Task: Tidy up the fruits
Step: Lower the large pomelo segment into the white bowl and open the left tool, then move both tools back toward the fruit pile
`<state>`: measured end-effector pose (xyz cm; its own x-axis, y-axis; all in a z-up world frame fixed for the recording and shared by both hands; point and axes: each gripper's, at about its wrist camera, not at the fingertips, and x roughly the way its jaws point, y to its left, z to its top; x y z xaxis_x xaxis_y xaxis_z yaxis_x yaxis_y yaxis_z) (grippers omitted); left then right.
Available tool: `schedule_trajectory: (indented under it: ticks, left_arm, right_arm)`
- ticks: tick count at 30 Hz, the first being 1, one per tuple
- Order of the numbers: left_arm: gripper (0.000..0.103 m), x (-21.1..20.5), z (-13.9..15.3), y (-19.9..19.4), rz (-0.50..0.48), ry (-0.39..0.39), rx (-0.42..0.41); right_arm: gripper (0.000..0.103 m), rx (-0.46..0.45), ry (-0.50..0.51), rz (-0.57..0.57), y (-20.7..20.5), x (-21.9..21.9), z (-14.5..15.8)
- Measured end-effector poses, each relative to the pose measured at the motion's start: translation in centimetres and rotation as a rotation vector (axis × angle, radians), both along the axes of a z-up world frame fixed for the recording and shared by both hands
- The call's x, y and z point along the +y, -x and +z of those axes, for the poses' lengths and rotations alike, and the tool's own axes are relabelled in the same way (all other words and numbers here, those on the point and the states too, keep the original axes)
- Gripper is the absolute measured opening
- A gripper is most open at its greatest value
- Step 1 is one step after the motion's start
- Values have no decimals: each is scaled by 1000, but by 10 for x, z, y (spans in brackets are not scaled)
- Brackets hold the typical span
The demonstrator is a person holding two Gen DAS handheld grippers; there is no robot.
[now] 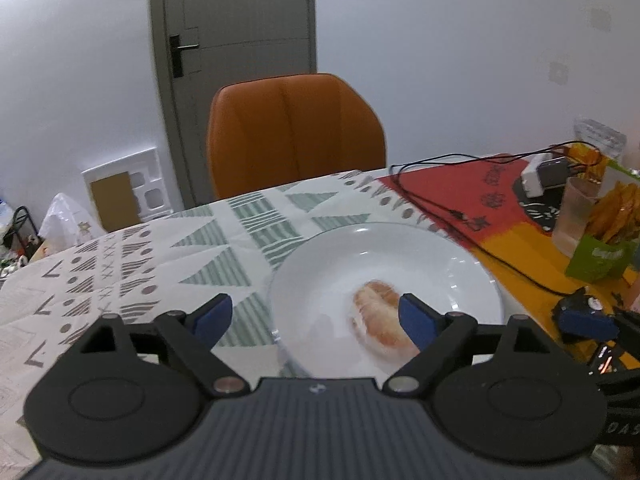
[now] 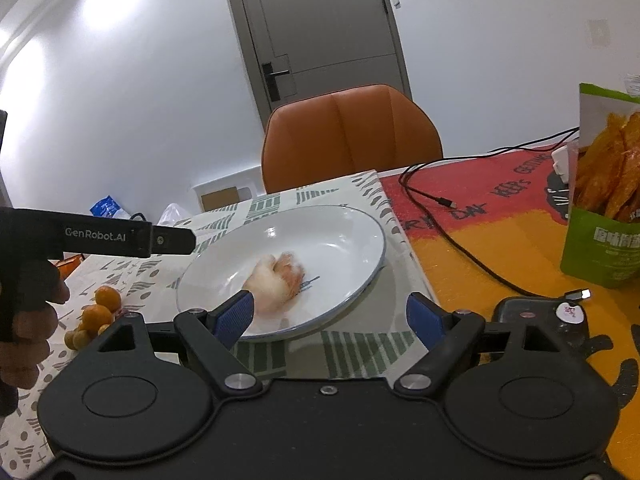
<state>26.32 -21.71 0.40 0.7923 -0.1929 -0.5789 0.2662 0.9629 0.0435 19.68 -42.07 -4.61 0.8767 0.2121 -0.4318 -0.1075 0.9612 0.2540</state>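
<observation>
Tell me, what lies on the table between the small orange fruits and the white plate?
Only bare patterned tablecloth separates the small orange fruits from the white plate; the right wrist view shows this.

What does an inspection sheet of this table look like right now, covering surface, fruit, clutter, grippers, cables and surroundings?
Surface: table under a patterned cloth, red and orange mat on the right.
Job's things: white plate holding one pale, blurred fruit piece; small orange fruits on the cloth left of the plate.
Clutter: green snack bag, plastic cup, white adapter.
Grippers: left gripper open, empty; right gripper open, empty.
Cables: black cable looped across the mat.
Surroundings: orange chair, grey door.
</observation>
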Motion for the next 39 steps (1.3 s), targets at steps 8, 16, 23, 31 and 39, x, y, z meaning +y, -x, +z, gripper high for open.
schedule_trajectory:
  ticks: [8, 16, 23, 31, 39]
  left_arm:
    - [91, 36, -2, 2, 84, -2, 12]
    - [93, 68, -2, 8, 156, 4, 14]
    - [93, 88, -4, 15, 197, -1, 14]
    - [93, 115, -8, 22, 255, -3, 26]
    - [93, 140, -15, 34, 285, 35, 38]
  right_arm:
    - [83, 8, 0, 26, -3, 14, 0]
    - [83, 8, 11, 62, -8, 31, 4]
    - [83, 8, 15, 98, -10, 47, 6]
    - [92, 13, -25, 151, -14, 64, 9]
    - [103, 18, -16, 199, -18, 85, 11]
